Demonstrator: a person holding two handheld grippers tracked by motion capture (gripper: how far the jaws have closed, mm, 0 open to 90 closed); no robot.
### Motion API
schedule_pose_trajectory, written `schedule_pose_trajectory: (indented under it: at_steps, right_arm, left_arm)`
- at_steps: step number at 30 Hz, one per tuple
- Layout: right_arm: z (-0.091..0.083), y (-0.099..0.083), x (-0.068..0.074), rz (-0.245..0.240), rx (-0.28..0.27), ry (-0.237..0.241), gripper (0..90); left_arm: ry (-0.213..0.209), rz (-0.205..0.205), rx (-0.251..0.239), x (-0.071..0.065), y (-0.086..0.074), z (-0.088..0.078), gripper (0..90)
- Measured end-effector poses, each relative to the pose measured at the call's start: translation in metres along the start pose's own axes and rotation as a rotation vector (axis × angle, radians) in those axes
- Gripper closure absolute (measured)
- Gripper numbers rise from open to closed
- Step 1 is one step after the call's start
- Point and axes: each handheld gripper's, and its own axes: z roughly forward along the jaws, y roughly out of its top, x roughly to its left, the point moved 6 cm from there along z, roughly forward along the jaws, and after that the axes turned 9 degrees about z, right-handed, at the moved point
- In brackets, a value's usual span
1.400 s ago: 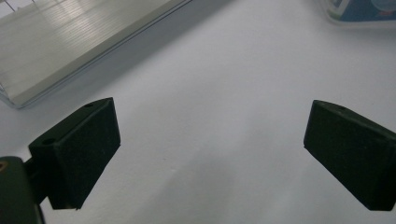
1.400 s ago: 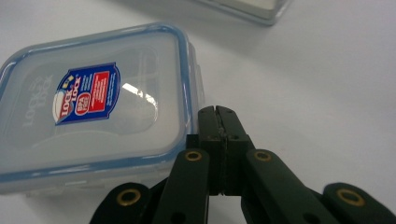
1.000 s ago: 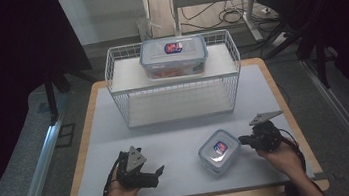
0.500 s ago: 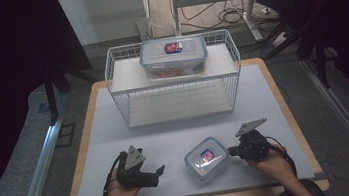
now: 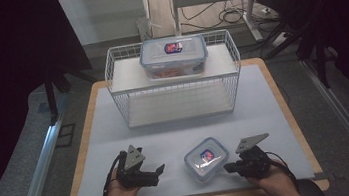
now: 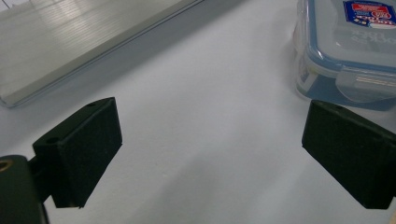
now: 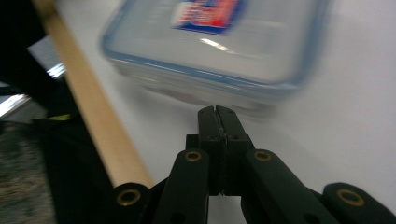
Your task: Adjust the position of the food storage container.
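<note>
While the left hand waits, the work comes toward it:
Left gripper (image 5: 157, 172): jaws spread wide, empty, unmoved.
Small box (image 5: 206, 158): on the white mat, near the front edge — slid leftward from a second ago, now nearer the left gripper.
Right gripper (image 5: 229, 168): jaws clenched on nothing, tips against the box's side — pushing, likely setting up a handover.

Dim room, bright tabletop, blurred right gripper view

Right tool (image 5: 230, 167) shifted left, pushing small container (image 5: 206, 158) leftward.
</note>
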Motion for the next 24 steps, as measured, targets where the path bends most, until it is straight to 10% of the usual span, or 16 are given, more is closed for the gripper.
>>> schedule_pose_trajectory:
  at_steps: [9, 24]
  right_arm:
    - [0.037, 0.013, 0.033, -0.116, 0.055, 0.050, 89.5]
    - [0.064, 0.038, 0.042, -0.181, 0.033, 0.029, 89.3]
  left_arm:
    - [0.002, -0.006, -0.003, 0.001, 0.000, -0.001, 4.8]
    - [-0.010, -0.006, 0.007, 0.000, -0.002, 0.000, 4.8]
